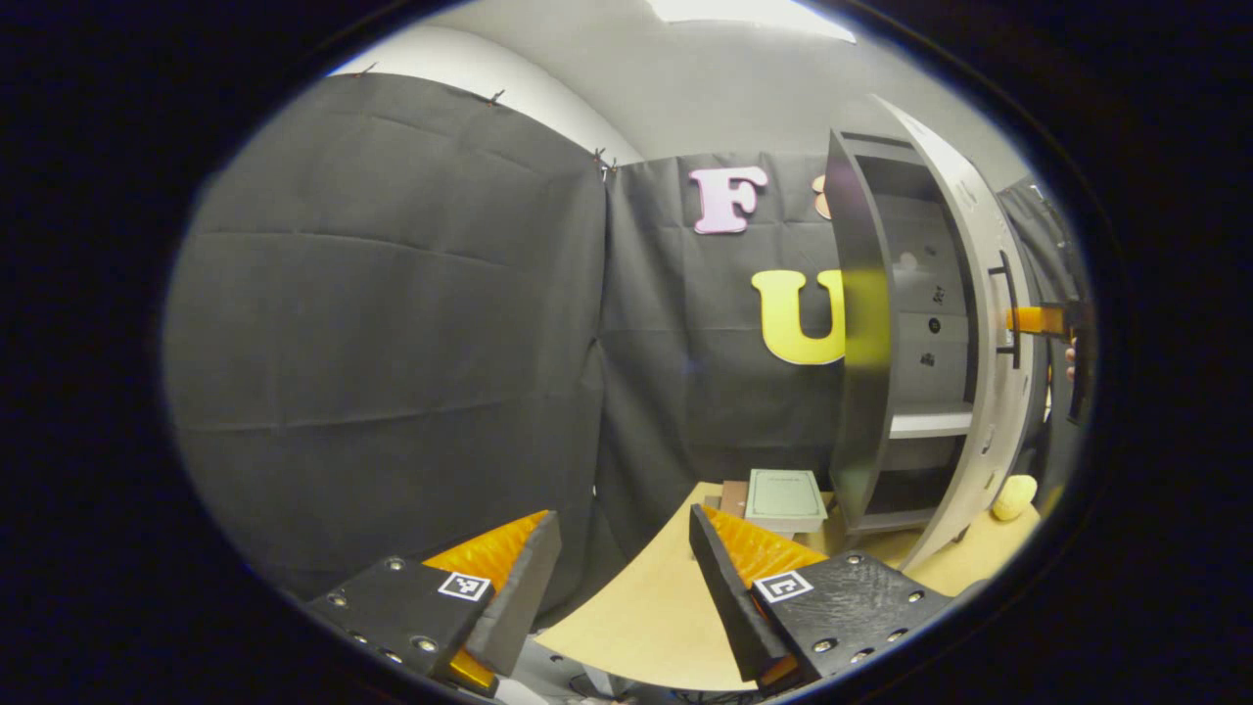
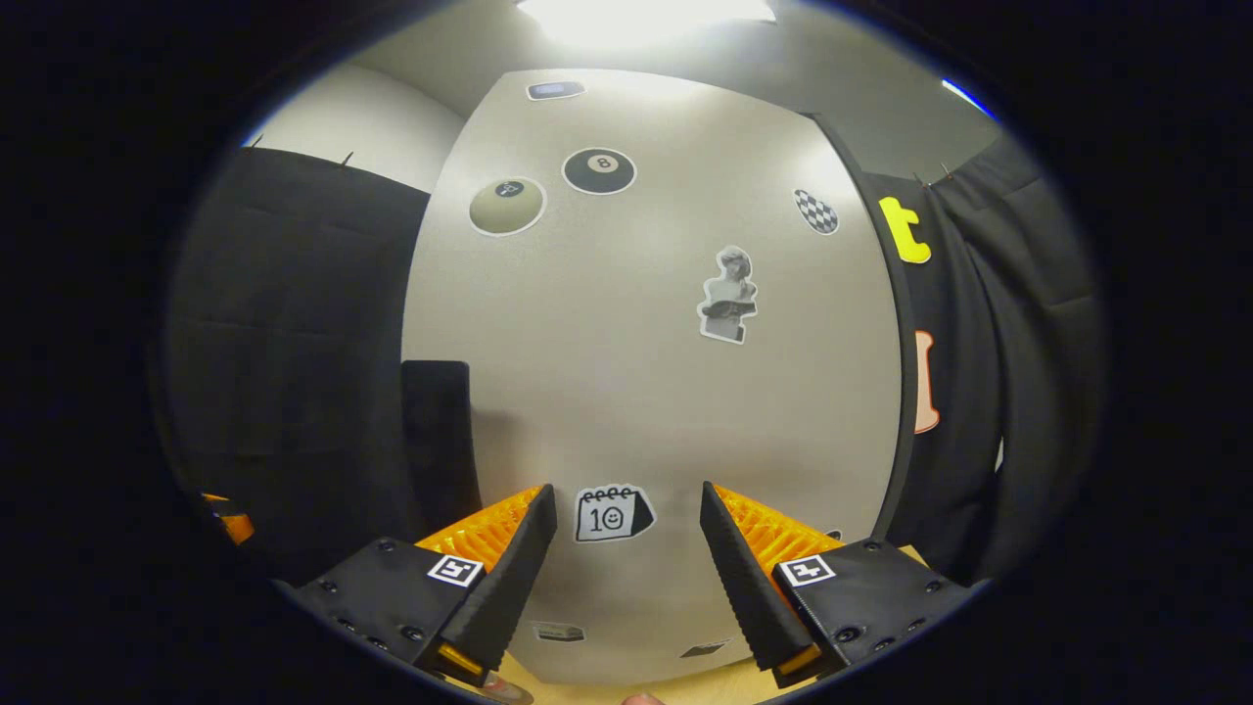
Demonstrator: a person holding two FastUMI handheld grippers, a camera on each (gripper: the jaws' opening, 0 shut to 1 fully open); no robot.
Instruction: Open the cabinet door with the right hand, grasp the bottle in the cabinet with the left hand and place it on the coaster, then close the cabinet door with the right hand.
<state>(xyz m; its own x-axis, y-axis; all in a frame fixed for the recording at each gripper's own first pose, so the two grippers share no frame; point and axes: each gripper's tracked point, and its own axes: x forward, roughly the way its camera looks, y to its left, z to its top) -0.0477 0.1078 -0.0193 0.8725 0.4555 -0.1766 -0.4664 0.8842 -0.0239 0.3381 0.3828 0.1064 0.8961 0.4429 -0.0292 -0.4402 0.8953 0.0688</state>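
Orange fingers of the left gripper [image 1: 624, 578] stand apart, nothing between them, low over the wooden table [image 1: 656, 607]. Farther right, the cabinet [image 1: 861, 333] has its door [image 1: 984, 323] swung partly open, and the right gripper [image 1: 1052, 321] sits near the black handle [image 1: 1008, 308]. I cannot see the bottle on the shelves from this angle; coaster also not clear.

From the right gripper view, the right gripper [image 2: 626, 563] faces the door [image 2: 646, 343] at close range w/ its jaws apart, holding nothing.

Risks, as I judge: the door is maybe not open enough, so the left gripper can hit its edge or the cabinet side when reaching in. A blind reach may knock over the bottle.
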